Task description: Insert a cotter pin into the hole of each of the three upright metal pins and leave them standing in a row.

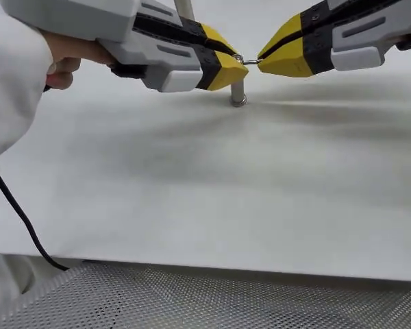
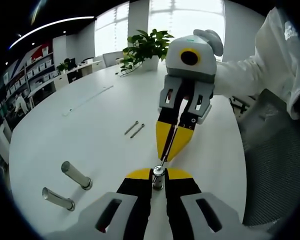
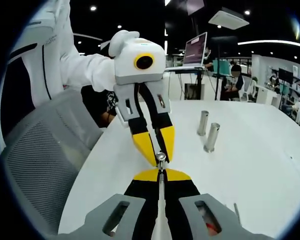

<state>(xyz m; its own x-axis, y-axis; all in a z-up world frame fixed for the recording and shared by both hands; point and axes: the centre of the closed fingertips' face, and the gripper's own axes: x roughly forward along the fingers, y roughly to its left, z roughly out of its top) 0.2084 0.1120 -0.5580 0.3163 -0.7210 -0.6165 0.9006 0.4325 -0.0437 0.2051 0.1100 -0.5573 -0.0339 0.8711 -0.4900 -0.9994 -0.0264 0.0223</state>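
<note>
— What room are the tools getting?
— Plenty. The white round table (image 1: 192,192) is lying bare around the yellow-tipped left gripper (image 2: 159,176) and right gripper (image 3: 161,172). Its edge is curving well off to the left gripper's right, by a grey mesh chair (image 1: 212,301).
— And the work?
— The left jaws are clamping the head of a short silver upright pin (image 1: 238,92). The right jaws are pinching a thin silver cotter pin (image 1: 252,62), its tip meeting that head. Ahead-right of the right gripper, two more silver pins (image 3: 211,136) are standing.
</note>
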